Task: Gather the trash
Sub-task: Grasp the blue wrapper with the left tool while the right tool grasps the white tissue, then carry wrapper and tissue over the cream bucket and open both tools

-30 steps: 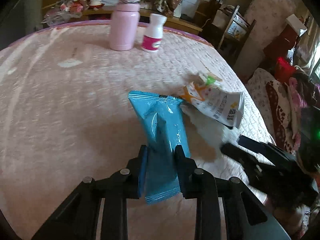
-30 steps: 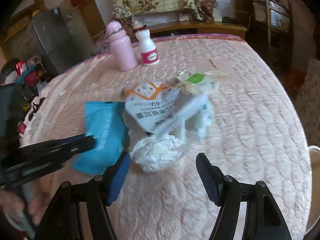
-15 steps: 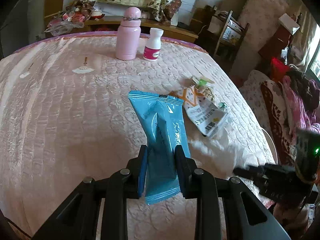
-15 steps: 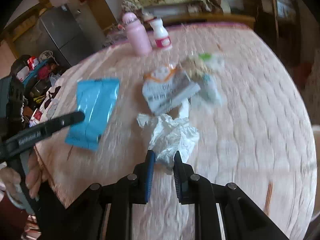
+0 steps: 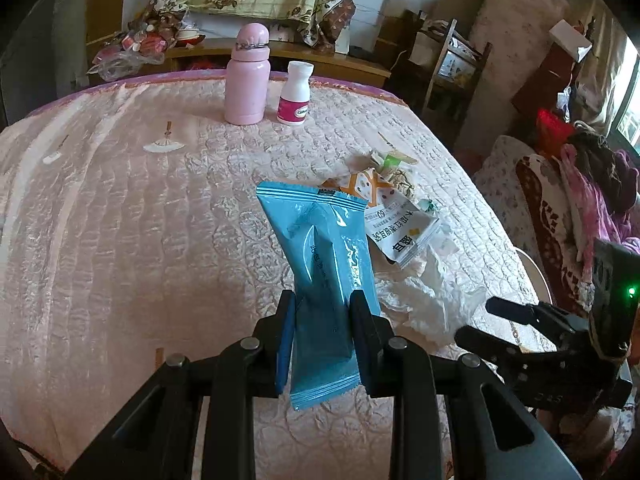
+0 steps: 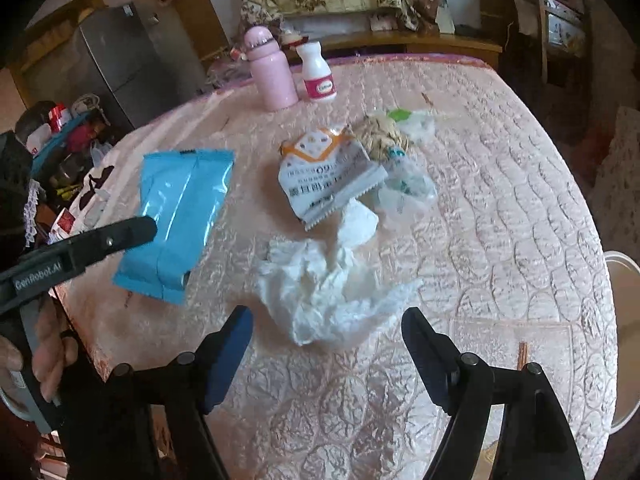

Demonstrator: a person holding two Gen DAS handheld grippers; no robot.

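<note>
My left gripper [image 5: 323,312] is shut on a blue snack wrapper [image 5: 324,264] and holds it up above the table; the wrapper also shows in the right wrist view [image 6: 180,216]. My right gripper [image 6: 326,332] is open and empty, its jaws spread just in front of a crumpled white tissue [image 6: 324,292] lying on the pink quilted tablecloth [image 6: 500,200]. Behind the tissue lie a white and orange packet [image 6: 326,180], clear plastic wrap [image 6: 408,188] and a beige crumpled ball with a green scrap [image 6: 380,132].
A pink flask [image 5: 246,76] and a white bottle with a pink label [image 5: 295,94] stand at the table's far side. A white bin rim [image 6: 624,320] shows past the right edge. Furniture and clothes crowd the room around the table.
My right gripper was shut on the tissue half a second ago; it is now open and the tissue lies loose on the table. My left gripper still holds the blue wrapper.
</note>
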